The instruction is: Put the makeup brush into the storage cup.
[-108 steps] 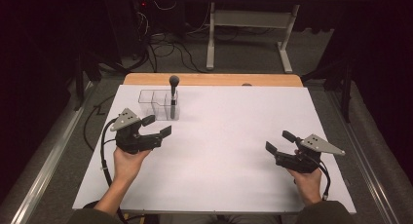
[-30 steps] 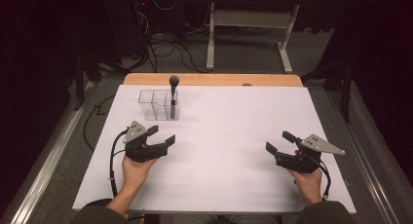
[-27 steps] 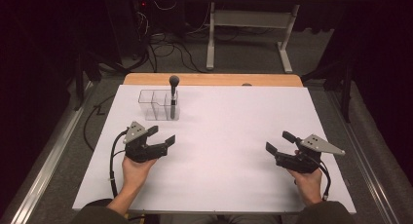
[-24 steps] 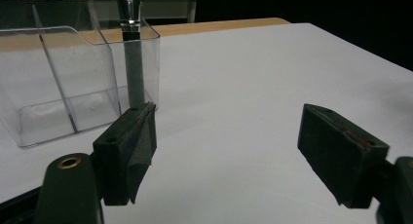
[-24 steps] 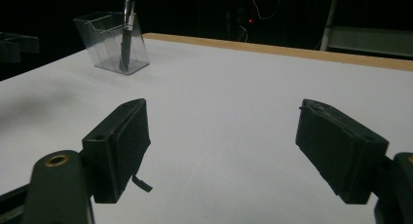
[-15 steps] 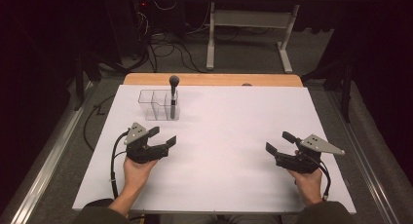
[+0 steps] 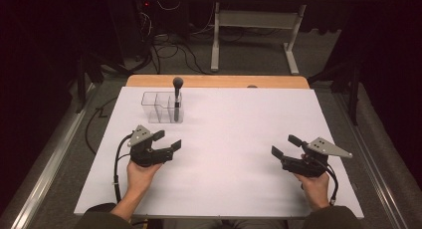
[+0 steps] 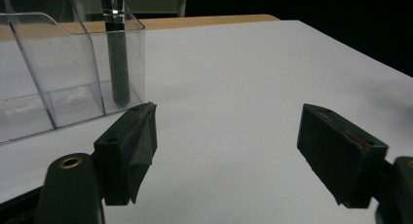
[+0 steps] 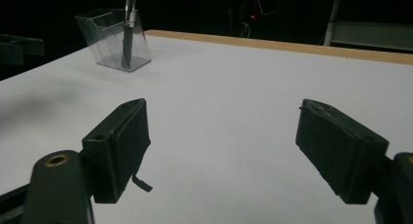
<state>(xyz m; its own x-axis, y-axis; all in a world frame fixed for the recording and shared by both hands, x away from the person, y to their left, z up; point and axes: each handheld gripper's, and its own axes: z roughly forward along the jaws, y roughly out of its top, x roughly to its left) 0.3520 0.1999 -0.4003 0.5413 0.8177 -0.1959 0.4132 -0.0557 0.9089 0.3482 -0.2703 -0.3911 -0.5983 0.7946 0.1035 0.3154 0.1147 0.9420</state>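
Dark round-headed brush (image 7: 176,97) is left standing in the clear plastic organizer (image 7: 160,107); both the left gripper (image 7: 166,140) and the right gripper (image 7: 283,145) are held wide open, empty. Probably done, nothing's left but parking.

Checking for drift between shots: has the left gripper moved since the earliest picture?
Yes. The left gripper has come back toward the person, farther from the clear holder than before.
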